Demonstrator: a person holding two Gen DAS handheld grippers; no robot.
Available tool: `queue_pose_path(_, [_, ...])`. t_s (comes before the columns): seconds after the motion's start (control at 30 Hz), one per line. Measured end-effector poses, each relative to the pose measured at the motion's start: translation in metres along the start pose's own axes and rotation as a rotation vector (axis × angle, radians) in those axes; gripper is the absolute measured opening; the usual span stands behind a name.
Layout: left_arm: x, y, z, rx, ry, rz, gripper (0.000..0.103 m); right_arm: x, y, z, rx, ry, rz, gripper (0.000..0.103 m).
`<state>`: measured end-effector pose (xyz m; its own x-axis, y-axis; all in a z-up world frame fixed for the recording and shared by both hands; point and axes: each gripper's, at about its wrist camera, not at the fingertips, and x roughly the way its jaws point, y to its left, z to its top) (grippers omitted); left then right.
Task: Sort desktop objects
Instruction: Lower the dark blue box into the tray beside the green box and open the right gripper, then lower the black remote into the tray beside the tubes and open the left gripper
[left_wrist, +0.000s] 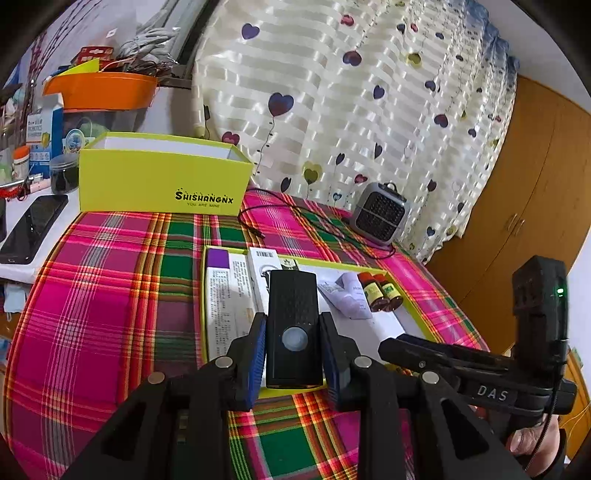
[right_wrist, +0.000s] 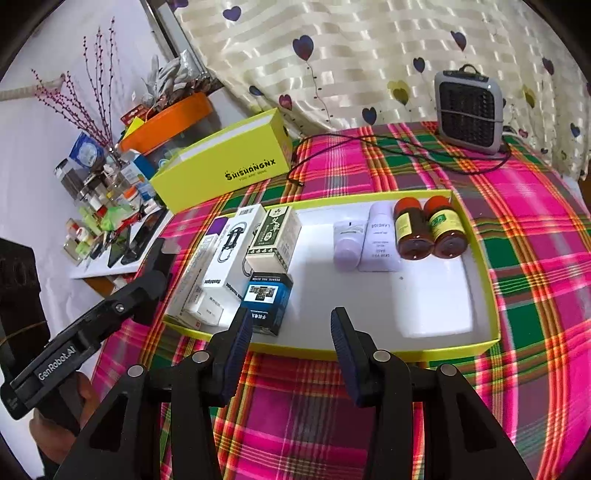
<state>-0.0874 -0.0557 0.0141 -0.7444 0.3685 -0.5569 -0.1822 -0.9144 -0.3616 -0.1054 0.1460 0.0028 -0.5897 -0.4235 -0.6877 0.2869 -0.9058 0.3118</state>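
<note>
Matte black slab-shaped device (left_wrist: 293, 328) clamped in left tool (left_wrist: 293, 354); right tool (right_wrist: 291, 332) spread, empty.

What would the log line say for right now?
left gripper: jaws shut on black sensor light | right gripper: jaws open, holding nothing | yellow tray: boxes left side, tubes and two brown bottles far side
</note>
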Motion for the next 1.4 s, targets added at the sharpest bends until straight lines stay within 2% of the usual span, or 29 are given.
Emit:
queue_pose_path(0.63, [0.038, -0.052, 0.0, 0.053, 0.115, 0.049, 0.028, -0.016, -0.028, -0.007, 0.008, -0.037, -0.013, 0.046])
queue_pose_path(1.03, [0.068, -0.069, 0.002, 0.059, 0.174, 0.063, 0.028, -0.02, -0.054, -0.008, 0.052, -0.053, 0.004, 0.046])
queue_pose_path(1.4, [0.102, -0.076, 0.011, 0.03, 0.206, 0.115, 0.028, -0.026, -0.069, -0.009, 0.074, -0.063, 0.011, 0.046])
